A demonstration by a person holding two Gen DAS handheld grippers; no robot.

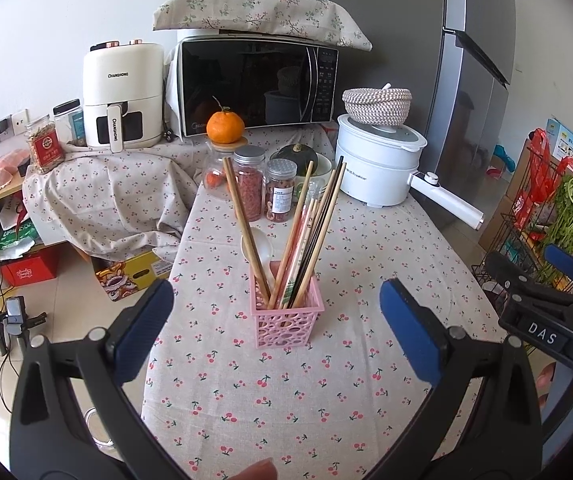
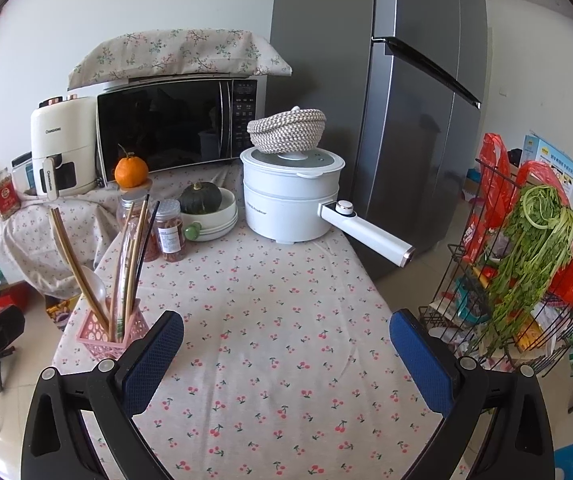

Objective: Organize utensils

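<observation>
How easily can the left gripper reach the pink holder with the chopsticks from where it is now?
Probably yes. The left gripper is open, and the pink holder stands straight ahead between its fingers on bare tablecloth. Only the leaning chopsticks might brush the fingers.

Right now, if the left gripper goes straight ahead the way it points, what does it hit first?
Probably the pink basket with the chopsticks, which sits centred between the open left gripper. Nothing lies on the tablecloth before it. Depth is unclear; a high path would meet the chopsticks first.

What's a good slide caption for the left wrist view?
Open left gripper faces pink holder of chopsticks.
</observation>
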